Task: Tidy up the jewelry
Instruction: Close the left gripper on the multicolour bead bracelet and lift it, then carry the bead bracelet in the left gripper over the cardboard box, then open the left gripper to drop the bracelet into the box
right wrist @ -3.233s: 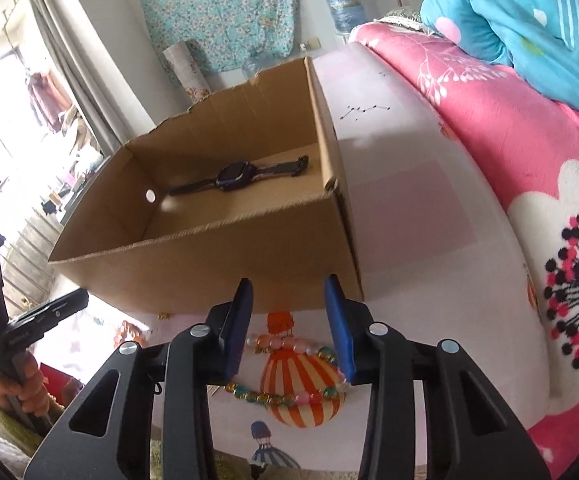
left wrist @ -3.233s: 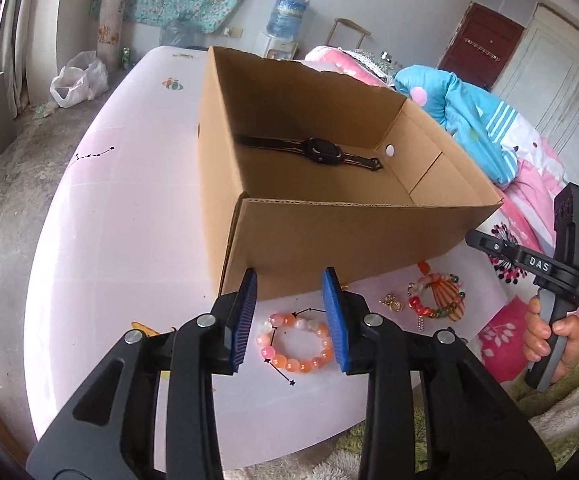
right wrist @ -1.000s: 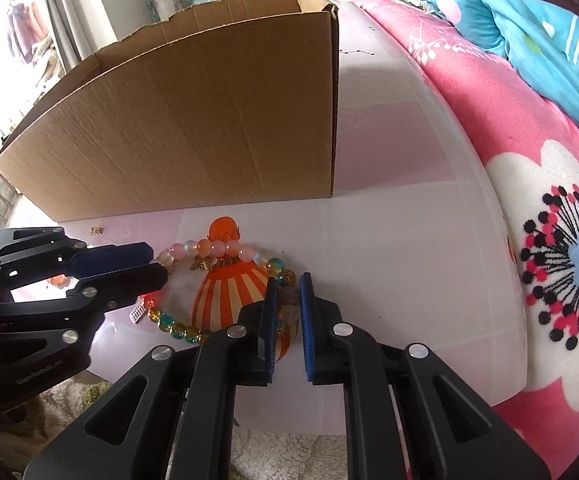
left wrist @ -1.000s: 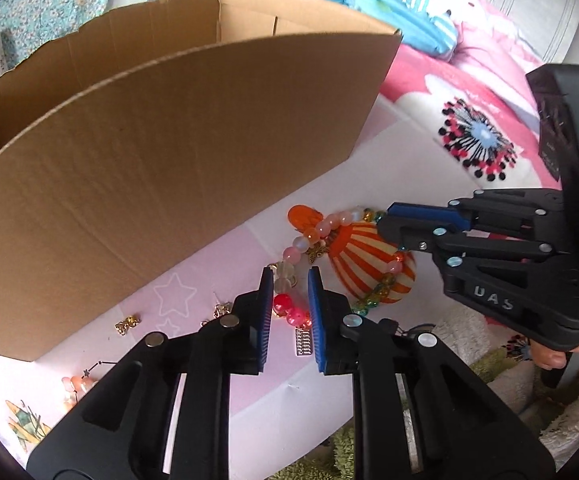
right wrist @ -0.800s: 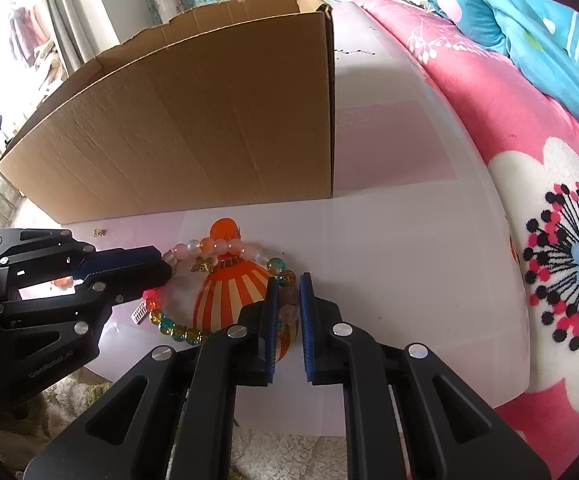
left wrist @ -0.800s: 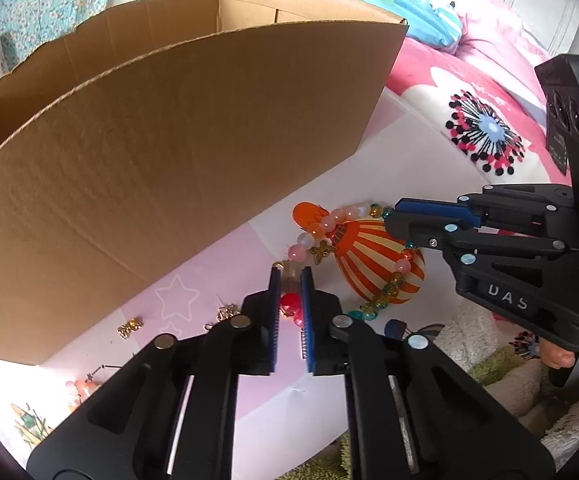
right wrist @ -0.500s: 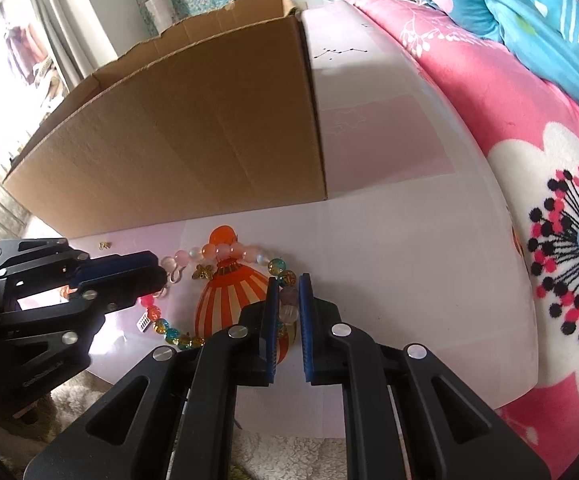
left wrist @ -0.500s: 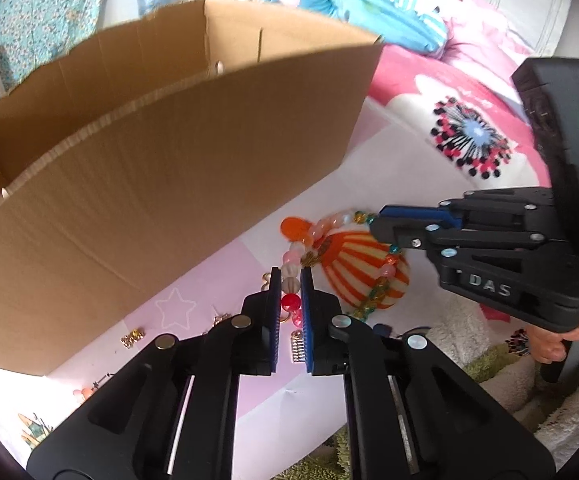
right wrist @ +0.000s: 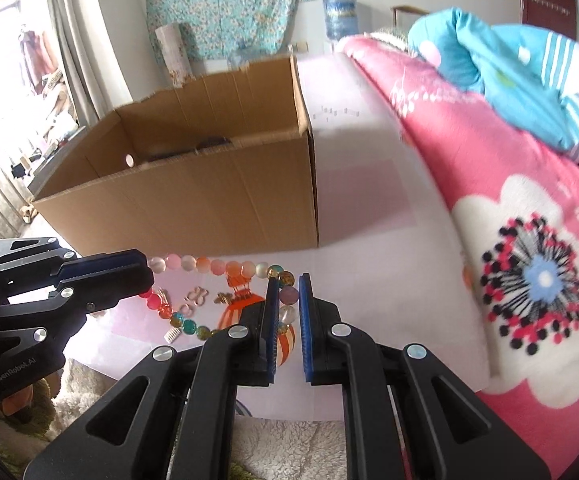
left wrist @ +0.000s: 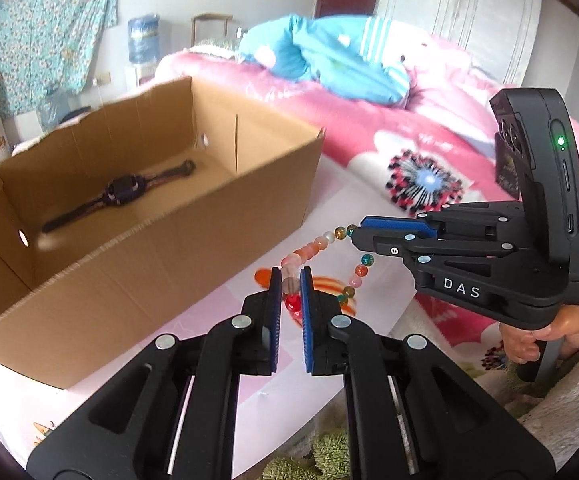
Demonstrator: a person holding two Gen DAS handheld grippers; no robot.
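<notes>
While both of my grippers hold it, the beaded necklace (left wrist: pixel 321 242) hangs as a slack loop between them, lifted clear of the pale pink table (left wrist: pixel 361 184), in front of the cardboard box (left wrist: pixel 177 264).

Left to right in the left wrist view: the open box stands at the left, with a dark wristwatch (left wrist: pixel 123 192) lying flat on its floor. At centre, my left gripper (left wrist: pixel 290 280) has its blue-padded fingers (left wrist: pixel 275 292) clamped on the necklace, a pale bead and a red bead showing in the narrow slot between them; these jaws have just been closing on the strand. From there the pink and orange beads rise rightward to my right gripper (left wrist: pixel 355 234), seen from the side, whose tips pinch the far end of the strand. Below the loop, an orange striped balloon print (left wrist: pixel 329 284) marks the table. At the far right, my right hand (left wrist: pixel 529 340) grips the handle, before the pink floral bedspread (left wrist: pixel 425 176).

In the right wrist view, my left gripper (right wrist: pixel 147 276) enters at the left, holding the pink end of the strand. The beads run level rightward, just in front of the box wall, to my right gripper (right wrist: pixel 288 292), whose fingers (right wrist: pixel 271 300) are clamped on a lilac bead and a clear bead. A small gold charm (right wrist: pixel 193 298) lies on the table beneath.
</notes>
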